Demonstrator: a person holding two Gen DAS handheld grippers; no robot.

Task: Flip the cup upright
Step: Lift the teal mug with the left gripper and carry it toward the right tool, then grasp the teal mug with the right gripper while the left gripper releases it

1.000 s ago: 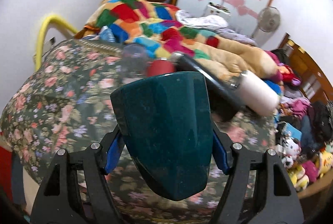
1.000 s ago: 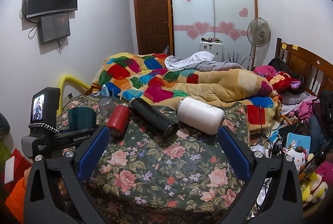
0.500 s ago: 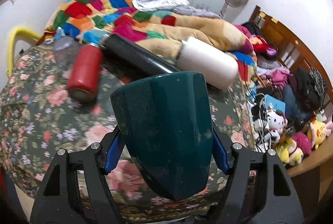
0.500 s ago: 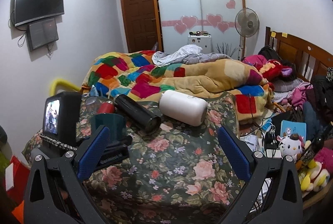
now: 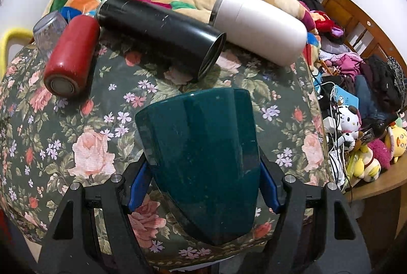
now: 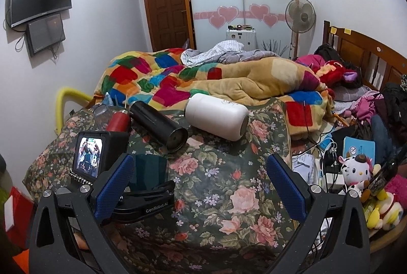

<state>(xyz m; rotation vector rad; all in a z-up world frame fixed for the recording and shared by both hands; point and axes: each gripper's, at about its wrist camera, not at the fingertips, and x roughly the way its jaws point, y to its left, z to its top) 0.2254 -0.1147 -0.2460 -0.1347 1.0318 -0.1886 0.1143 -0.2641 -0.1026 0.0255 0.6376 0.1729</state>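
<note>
At the lower centre of my left wrist view, my left gripper clasps the glossy dark-green cup above the floral cloth, not yet set upright, while my right gripper gapes empty.

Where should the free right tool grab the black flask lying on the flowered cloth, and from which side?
Grip the black flask across the middle of its barrel, coming down from above. It lies on its side, slanting between the red bottle and the white flask, both close by, so its ends look crowded while its top is exposed. The right tool is open and empty.
</note>
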